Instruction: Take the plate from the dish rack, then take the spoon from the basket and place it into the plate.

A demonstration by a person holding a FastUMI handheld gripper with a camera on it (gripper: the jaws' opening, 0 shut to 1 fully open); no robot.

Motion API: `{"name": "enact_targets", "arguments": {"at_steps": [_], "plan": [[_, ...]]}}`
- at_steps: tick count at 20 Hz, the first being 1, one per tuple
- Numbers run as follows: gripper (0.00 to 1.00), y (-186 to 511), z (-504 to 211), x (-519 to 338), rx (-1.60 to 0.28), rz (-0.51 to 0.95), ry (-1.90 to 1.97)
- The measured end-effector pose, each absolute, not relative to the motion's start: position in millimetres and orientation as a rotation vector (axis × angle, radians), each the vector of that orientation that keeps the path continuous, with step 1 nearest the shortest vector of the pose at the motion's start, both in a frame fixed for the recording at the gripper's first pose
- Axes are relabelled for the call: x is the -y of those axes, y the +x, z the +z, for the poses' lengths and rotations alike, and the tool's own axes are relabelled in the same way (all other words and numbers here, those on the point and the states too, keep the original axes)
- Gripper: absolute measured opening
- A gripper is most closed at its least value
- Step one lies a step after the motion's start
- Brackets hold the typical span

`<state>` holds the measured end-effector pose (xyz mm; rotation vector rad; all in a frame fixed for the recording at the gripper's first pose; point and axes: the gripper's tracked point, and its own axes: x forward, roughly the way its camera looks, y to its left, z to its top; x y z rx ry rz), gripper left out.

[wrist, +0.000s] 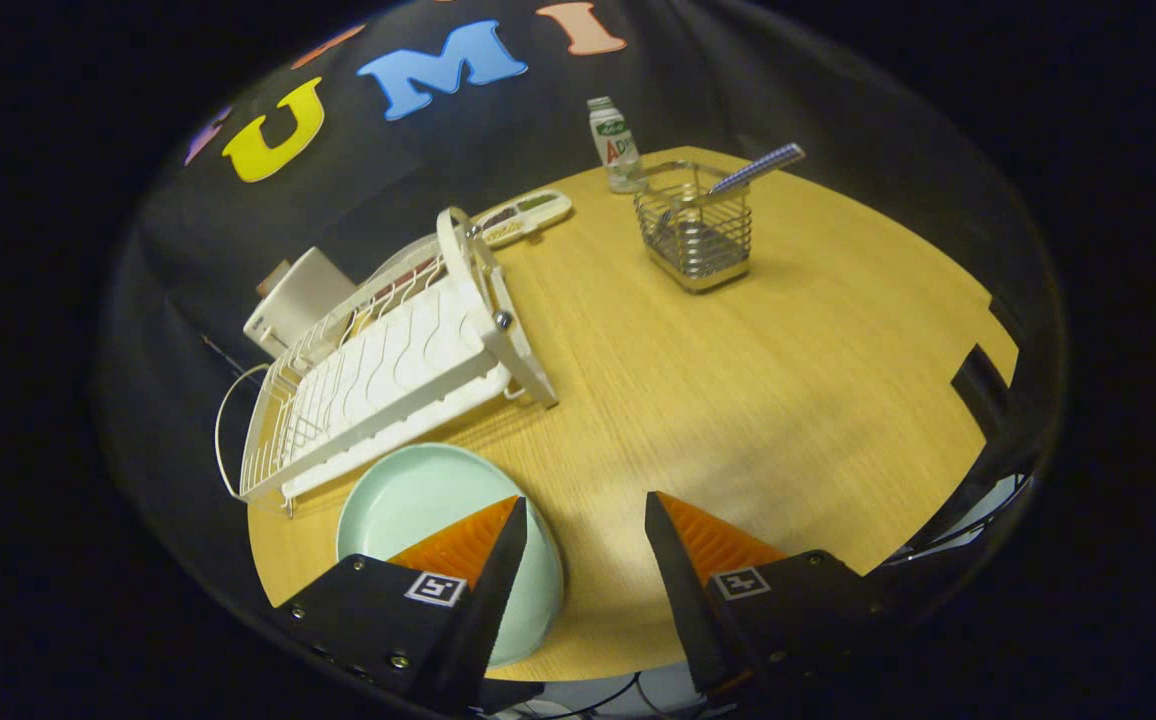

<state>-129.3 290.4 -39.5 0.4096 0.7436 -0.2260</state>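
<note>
I read the gripper (583, 520) as released: its two fingers stand apart with bare table (788, 380) between the tips, pressing on nothing. The plate (418, 500) lies flat on the table at about 10 o'clock from the fingertips, partly under the left finger and just beside the near edge of the dish rack (388, 375). I judge the plate step complete and the spoon fetch as the step in hand.

The spoon (753, 168) stands at about 1 o'clock, well beyond the fingers, leaning in the wire basket (695, 232). Its handle rises over the far-right rim at a slant; the bowl end is down inside the mesh and hard to make out.

Procedure, as I would run it:
1. Keep the fingers spread and carry the gripper forward toward 1 o'clock, clear of the rack's end frame.
2. Approach the exposed handle above the rim, not the wire.
3. Align the fingers across the handle, then close.
4. Lift along the handle's slant so the bowl end does not catch the mesh or tip the basket.

A small bottle (614, 145) stands just beyond the basket at 11 o'clock from it; avoid brushing it.

The handle looks pale, slim, finely patterned.
</note>
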Motion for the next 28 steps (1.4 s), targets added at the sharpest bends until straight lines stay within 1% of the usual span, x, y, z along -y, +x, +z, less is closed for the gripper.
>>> {"name": "enact_targets", "arguments": {"at_steps": [5,8,15,18,26,28], "plan": [[0.74,-98.2,17.4,-223.3,-0.541,-0.426,0.519],[0.74,-75.9,44.6,-191.0,-0.445,-0.508,0.596],[0.74,-33.0,57.1,-132.3,-0.321,-0.667,0.741],[0.74,-16.1,54.2,-114.7,-0.300,-0.711,0.781],[0.74,7.7,34.3,-84.8,-0.298,-0.746,0.791],[0.47,8.2,25.1,-79.9,-0.312,-0.757,0.801]]}}
